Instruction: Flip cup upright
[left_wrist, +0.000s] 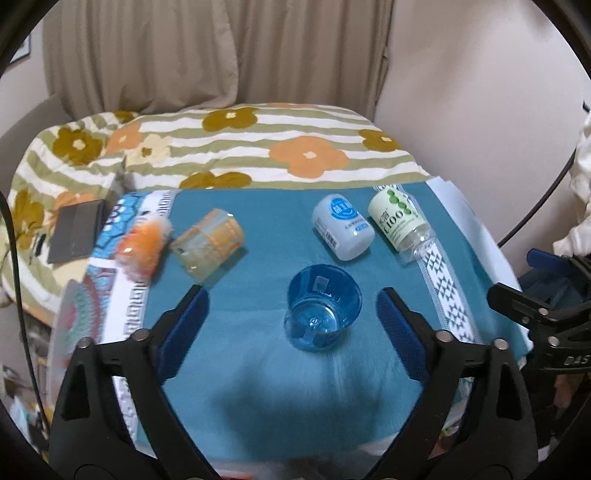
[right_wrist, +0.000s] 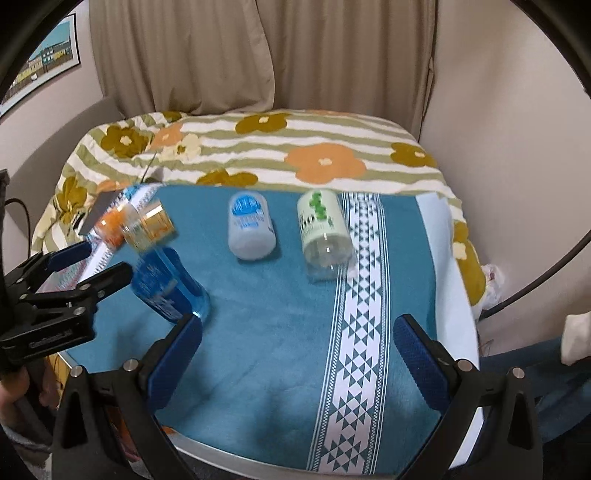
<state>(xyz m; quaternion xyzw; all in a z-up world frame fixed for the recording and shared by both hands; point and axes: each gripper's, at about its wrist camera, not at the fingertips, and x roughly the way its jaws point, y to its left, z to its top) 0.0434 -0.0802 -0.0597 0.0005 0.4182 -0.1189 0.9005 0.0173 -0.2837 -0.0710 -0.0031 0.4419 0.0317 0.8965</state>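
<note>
We cannot read the labels on the white plastic bottle with the blue print (right_wrist: 251, 227) or the pale green-printed clear bottle (right_wrist: 325, 234); both are smeared. The orange-striped clear cup (right_wrist: 149, 225) and the orange fluffy thing (left_wrist: 142, 242) on the far left blur together. The dark flat slab (left_wrist: 75, 230) stays unidentifiable.

Home bedroom — floral quilt (left_wrist: 236, 147), curtains (right_wrist: 258, 55)
</note>
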